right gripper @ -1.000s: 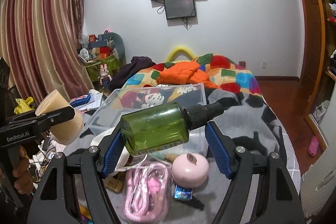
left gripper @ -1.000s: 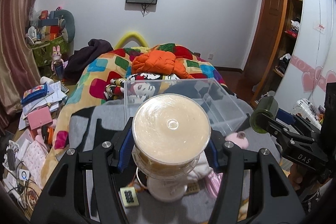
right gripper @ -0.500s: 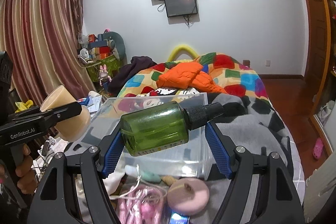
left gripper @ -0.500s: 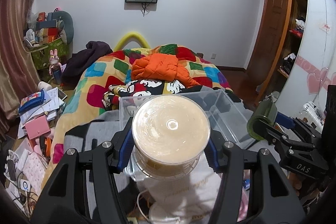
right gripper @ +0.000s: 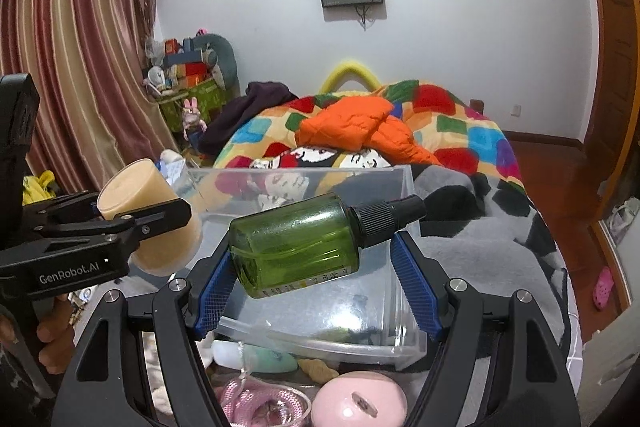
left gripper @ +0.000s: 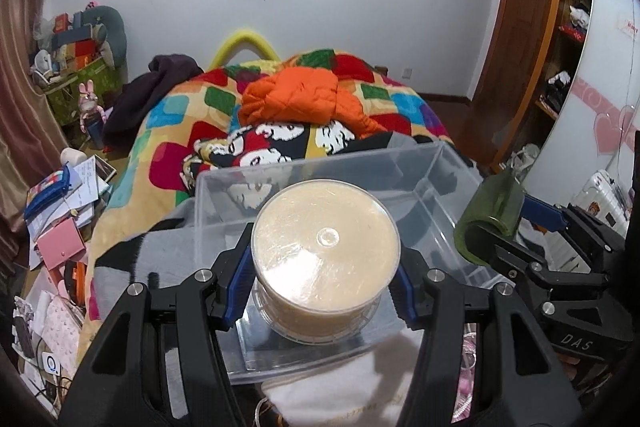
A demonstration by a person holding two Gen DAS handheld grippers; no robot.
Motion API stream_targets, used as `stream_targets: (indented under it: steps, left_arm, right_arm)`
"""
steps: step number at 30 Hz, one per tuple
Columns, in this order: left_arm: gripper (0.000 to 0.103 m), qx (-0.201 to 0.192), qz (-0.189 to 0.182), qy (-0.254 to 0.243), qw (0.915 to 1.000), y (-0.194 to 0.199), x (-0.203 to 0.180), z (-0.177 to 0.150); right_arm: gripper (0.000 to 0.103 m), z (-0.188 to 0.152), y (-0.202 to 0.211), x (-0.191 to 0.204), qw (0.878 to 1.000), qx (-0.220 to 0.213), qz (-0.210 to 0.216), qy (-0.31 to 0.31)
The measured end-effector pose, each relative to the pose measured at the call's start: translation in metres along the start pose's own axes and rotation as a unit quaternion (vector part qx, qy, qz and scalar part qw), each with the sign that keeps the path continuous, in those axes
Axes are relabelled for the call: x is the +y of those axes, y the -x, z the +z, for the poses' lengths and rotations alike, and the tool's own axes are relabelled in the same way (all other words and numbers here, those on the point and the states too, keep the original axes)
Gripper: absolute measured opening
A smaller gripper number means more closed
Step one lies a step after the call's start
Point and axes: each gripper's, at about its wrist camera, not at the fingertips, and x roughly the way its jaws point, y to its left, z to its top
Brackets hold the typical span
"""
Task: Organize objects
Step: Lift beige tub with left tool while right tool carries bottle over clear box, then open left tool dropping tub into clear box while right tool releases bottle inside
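Both loads were carried over the clear plastic bin (left gripper: 448,163): disc spindle case (left gripper: 326,251) clamped in the left gripper (left gripper: 325,291), green spray bottle (right gripper: 296,247) crosswise in the right gripper (right gripper: 310,279)

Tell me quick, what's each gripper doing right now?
Left gripper: closed on the disc spindle case.
Right gripper: closed on the green spray bottle.

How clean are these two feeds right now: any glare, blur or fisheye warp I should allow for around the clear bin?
Left wrist view: sharp, with pale glare on the lid of the round clear case and dark corners. The door frame bows from fisheye warp. Right wrist view: also sharp; sheen on the green bottle, reflections on the clear bin blur its near wall, and the curtain curves at the edge.
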Motion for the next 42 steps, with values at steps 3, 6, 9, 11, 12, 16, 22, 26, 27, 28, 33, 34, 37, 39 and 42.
stream_targets:
  steps: [3,6,9,11,12,16,22,26,27,28,33,34,37,39,42]
  left_arm:
    - [0.058,0.012,-0.004,-0.001,0.9999,-0.008,0.0,-0.001]
    - [0.058,0.024,-0.006,-0.001,0.9997,-0.017,0.0,-0.001]
    - [0.058,0.034,-0.002,0.002,0.9994,-0.025,0.002,-0.002]
    - [0.058,0.039,-0.003,0.004,0.9992,-0.028,0.003,-0.002]
    - [0.058,0.043,-0.004,0.005,0.9991,-0.03,0.004,-0.003]
    - [0.058,0.058,-0.009,0.004,0.9982,-0.039,0.005,-0.005]
    - [0.057,0.077,-0.003,-0.014,0.9969,-0.051,0.0,-0.01]
    - [0.054,0.073,0.001,-0.019,0.9971,-0.047,-0.002,-0.007]
    - [0.054,0.073,0.003,-0.022,0.9971,-0.047,-0.002,-0.007]
    - [0.054,0.073,0.004,-0.023,0.997,-0.048,-0.001,-0.006]
    - [0.054,0.077,-0.001,-0.018,0.9968,-0.048,0.002,-0.006]
    - [0.054,0.077,-0.002,-0.018,0.9969,-0.047,0.002,-0.006]
    - [0.054,0.075,-0.008,-0.017,0.997,-0.044,0.003,-0.005]
    - [0.054,0.073,-0.011,-0.015,0.9971,-0.041,0.004,-0.004]
    - [0.056,0.07,-0.011,-0.015,0.9973,-0.039,0.005,-0.003]
  right_arm:
    - [0.072,-0.001,-0.009,0.0,1.0,0.011,-0.005,0.006]
    - [0.072,-0.003,-0.017,0.0,1.0,0.021,-0.008,0.012]
    - [0.072,-0.005,-0.024,0.0,0.999,0.031,-0.008,0.016]
    - [0.072,-0.005,-0.028,0.0,0.999,0.036,-0.006,0.018]
    - [0.072,-0.006,-0.03,0.0,0.999,0.038,-0.007,0.019]
    - [0.072,-0.008,-0.037,0.002,0.998,0.051,-0.007,0.026]
    - [0.072,-0.009,-0.047,0.001,0.997,0.069,-0.01,0.032]
    - [0.072,-0.011,-0.051,0.005,0.996,0.077,-0.018,0.045]
    - [0.072,-0.011,-0.052,0.005,0.996,0.08,-0.017,0.045]
    - [0.072,-0.01,-0.053,0.004,0.995,0.083,-0.015,0.044]
    - [0.072,-0.011,-0.057,0.006,0.994,0.096,-0.017,0.052]
    - [0.072,-0.011,-0.058,0.007,0.993,0.098,-0.019,0.055]
    - [0.073,-0.01,-0.06,0.008,0.993,0.103,-0.02,0.056]
    - [0.073,-0.009,-0.06,0.008,0.993,0.106,-0.019,0.056]
    - [0.073,-0.009,-0.061,0.008,0.992,0.11,-0.015,0.054]
